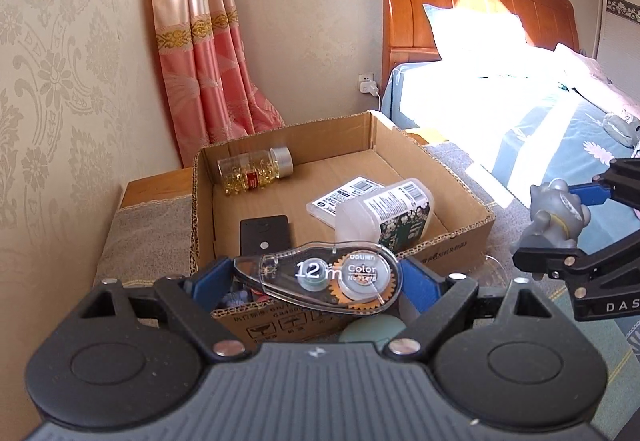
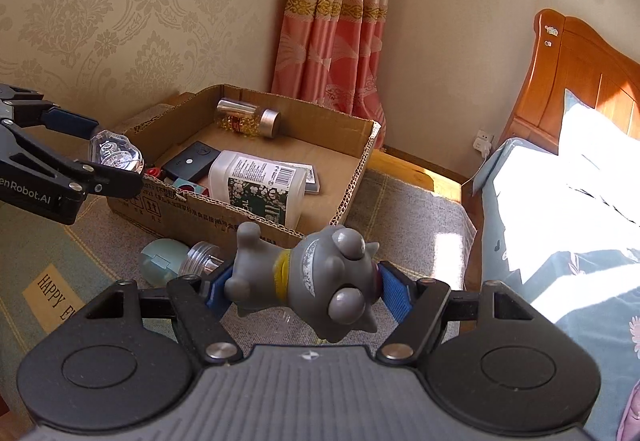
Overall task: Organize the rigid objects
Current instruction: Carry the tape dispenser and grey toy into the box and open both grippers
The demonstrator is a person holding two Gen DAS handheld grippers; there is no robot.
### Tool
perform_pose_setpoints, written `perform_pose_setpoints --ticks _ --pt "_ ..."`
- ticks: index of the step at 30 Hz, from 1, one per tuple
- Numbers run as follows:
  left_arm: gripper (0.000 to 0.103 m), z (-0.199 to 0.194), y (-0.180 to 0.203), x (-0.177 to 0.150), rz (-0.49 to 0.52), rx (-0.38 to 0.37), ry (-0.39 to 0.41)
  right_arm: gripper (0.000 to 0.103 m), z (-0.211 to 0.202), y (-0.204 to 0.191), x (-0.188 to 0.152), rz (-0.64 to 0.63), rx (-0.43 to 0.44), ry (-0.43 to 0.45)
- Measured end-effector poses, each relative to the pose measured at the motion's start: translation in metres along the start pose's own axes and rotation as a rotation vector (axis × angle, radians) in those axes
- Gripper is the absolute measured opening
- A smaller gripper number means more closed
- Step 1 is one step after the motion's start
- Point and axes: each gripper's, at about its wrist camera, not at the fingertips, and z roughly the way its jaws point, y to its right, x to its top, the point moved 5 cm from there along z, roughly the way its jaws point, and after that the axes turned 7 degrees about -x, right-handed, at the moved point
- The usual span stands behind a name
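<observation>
My left gripper clamps a clear plastic correction-tape dispenser just over the near wall of the open cardboard box; my right gripper pinches a grey rubber toy figure short of it. Several items are already boxed; a pale green egg-shaped object waits outside.

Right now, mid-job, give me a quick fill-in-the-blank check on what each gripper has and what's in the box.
1. The left gripper holds a clear ____ dispenser.
2. The right gripper grips a ____ toy figure.
3. The capsule bottle lies on its side inside the ____ box.

Missing words: tape; grey; cardboard
</observation>
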Motion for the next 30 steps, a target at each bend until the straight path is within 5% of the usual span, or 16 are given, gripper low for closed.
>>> perform_pose_setpoints --ticks 13,24,30 --pt "0.091 0.067 -0.035 0.029 -0.08 0.079 0.014 0.077 0.023 0.004 0.03 0.013 0.023 0.004" --pt "0.099 -0.001 -0.033 0.002 -0.161 0.054 0.083 0.077 0.057 0.0 0.079 0.025 0.063 -0.016" --pt "0.1 -0.022 -0.032 -0.02 -0.18 0.081 0.059 0.077 0.093 -0.019 0.112 0.012 0.092 -0.067"
